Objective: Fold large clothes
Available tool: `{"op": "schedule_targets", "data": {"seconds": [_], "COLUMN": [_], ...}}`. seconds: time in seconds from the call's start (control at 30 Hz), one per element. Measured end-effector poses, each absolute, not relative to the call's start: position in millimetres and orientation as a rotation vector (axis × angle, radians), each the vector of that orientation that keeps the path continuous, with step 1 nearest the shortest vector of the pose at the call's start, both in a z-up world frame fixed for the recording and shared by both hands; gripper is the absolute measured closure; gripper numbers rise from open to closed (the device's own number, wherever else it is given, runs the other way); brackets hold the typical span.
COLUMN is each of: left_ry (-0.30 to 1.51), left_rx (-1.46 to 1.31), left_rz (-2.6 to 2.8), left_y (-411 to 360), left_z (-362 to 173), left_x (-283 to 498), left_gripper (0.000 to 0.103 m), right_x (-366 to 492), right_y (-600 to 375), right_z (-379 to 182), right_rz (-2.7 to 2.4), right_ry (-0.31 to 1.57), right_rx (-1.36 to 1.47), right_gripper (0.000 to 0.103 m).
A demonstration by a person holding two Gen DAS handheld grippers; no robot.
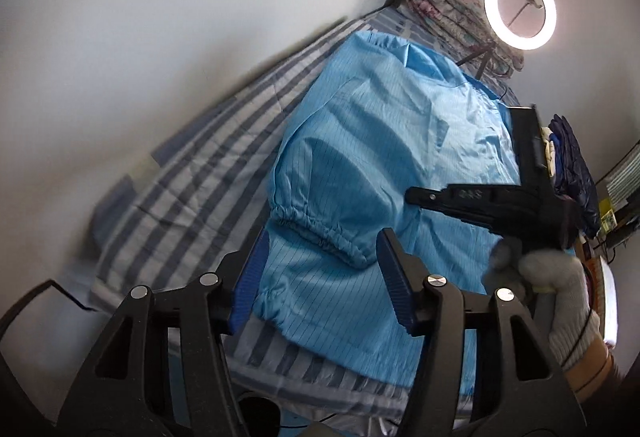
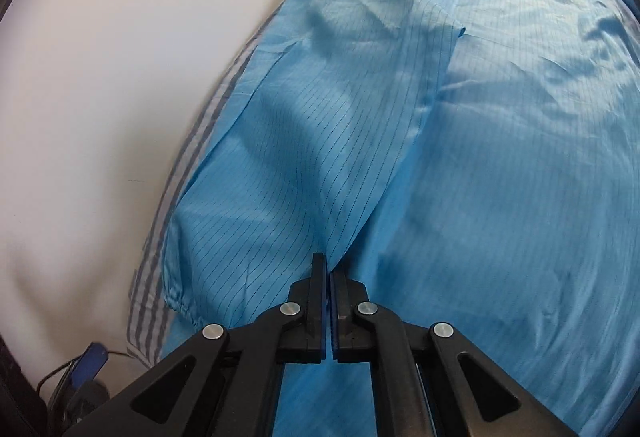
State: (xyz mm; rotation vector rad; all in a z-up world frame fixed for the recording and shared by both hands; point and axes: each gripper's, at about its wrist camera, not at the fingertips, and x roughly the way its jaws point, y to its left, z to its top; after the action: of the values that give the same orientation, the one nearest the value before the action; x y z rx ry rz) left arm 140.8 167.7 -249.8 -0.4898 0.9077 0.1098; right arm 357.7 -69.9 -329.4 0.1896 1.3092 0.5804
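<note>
From your left wrist, the blue garment lies spread on the striped bed, reaching toward the far end where a folded quilt sits by a ring light. Your left gripper hangs over the near edge, fingers apart, the gathered cuff between them, unpinched. Your right gripper reaches in from the bed's right side.

From your right wrist, your right gripper has its fingers closed tight on a fold of the blue garment, with the sleeve stretching away from them.

Bright ring light glaring (upper right), fisheye-bent edges, slight motion blur
</note>
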Motion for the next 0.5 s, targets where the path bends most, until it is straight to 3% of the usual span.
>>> {"op": "schedule_targets", "data": {"seconds": [0.17, 0.43, 0.47, 0.5], "left_ry": [0.974, 1.009, 1.005, 1.01], "left_rx": [-0.601, -0.76, -0.744, -0.722], "left_rz": [0.141, 0.213, 0.214, 0.217], "left_y": [184, 205, 205, 203], "left_z": [-281, -321, -320, -320], "left_x": [176, 200, 202, 204], "left_gripper": [0.041, 0.041, 0.045, 0.059], "right_x": [350, 326, 326, 325], "right_y": [-62, -75, -74, -73], "right_z": [-316, -301, -301, -302], "right_rz": [0.591, 0.614, 0.613, 0.613], "right_ry": [1.269, 1.244, 1.242, 1.242], "right_rx": [0.11, 0.073, 0.067, 0.066], "right_gripper": [0.103, 0.103, 0.103, 0.103]}}
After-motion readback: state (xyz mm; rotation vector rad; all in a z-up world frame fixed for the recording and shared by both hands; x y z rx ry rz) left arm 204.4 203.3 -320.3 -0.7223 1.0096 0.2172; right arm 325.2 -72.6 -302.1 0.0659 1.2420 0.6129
